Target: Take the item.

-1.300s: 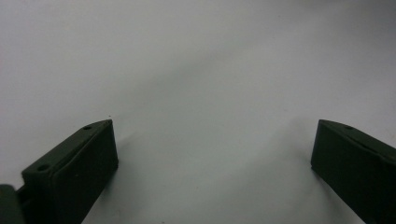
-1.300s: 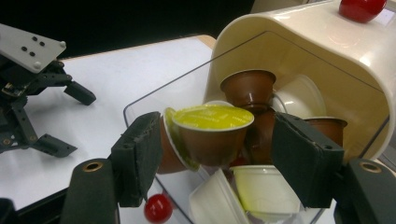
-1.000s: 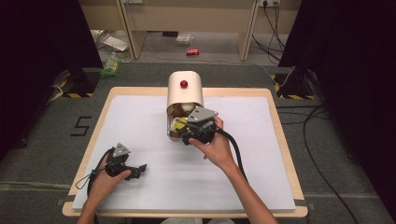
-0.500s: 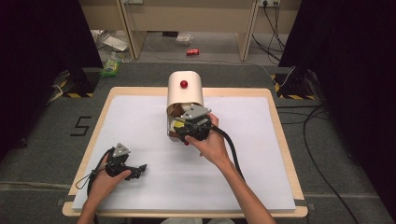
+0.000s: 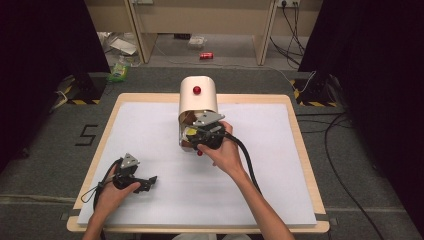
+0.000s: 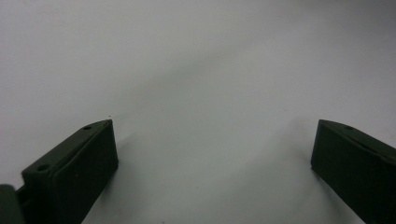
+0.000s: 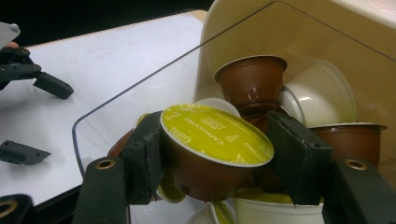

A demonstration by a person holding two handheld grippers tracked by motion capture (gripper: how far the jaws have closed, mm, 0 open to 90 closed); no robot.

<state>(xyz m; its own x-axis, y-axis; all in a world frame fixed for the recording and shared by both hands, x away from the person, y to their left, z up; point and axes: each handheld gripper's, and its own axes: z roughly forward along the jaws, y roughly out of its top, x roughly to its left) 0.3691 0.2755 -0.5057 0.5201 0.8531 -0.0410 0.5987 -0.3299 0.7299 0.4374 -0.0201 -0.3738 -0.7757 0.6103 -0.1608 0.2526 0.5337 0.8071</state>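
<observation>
Right gripper (image 7: 212, 154) has just been closing and now clamps a yellow-lidded coffee capsule (image 7: 212, 140) at the dispenser (image 5: 198, 97) mouth; the way out lies back toward the person. Left gripper (image 5: 145, 183) rests on the table (image 5: 300, 165), jaws apart, well away.

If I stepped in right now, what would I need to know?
Right tongs: just closed on a brown coffee capsule with a yellow foil lid, at the mouth of the cream rounded dispenser.
Left tongs: open, holding nothing, low over the white table sheet.
Done: capsule gripped.
Left: by the look of it, pull it out past the clear flap and set it down; more brown and white capsules sit inside.
</observation>
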